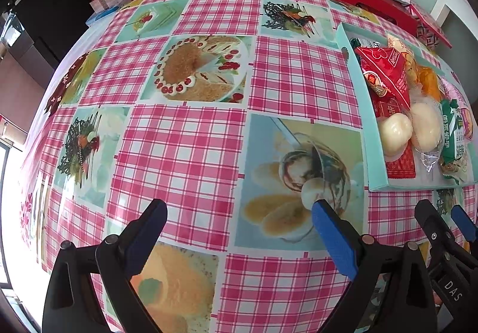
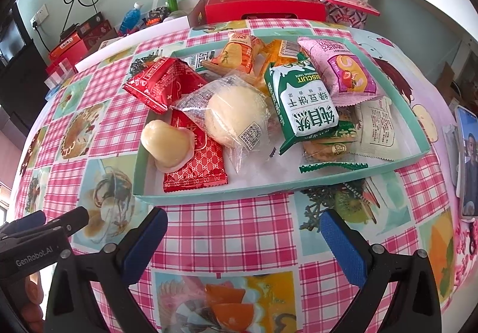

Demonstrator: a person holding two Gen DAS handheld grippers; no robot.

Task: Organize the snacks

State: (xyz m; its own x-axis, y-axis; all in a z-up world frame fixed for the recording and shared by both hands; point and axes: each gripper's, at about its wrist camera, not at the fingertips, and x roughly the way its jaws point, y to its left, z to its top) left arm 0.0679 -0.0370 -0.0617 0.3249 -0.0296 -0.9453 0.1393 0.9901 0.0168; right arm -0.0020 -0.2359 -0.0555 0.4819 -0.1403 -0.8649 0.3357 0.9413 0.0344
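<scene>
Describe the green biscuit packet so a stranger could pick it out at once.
Find the shallow teal tray on the pink checked tablecloth. In the middle of its snack pile lies the green biscuit packet, between a clear-wrapped pale bun and a pink packet. It alone is green and white and is printed BISCUIT.

There is one blue tray [image 2: 418, 124] on the table. In it I count two red packs [image 2: 162, 83], one green biscuit pack [image 2: 301, 106], one pink pack [image 2: 343, 70], and two round white buns [image 2: 236, 115]. Some orange packs [image 2: 239, 53] lie behind; I cannot count those.
</scene>
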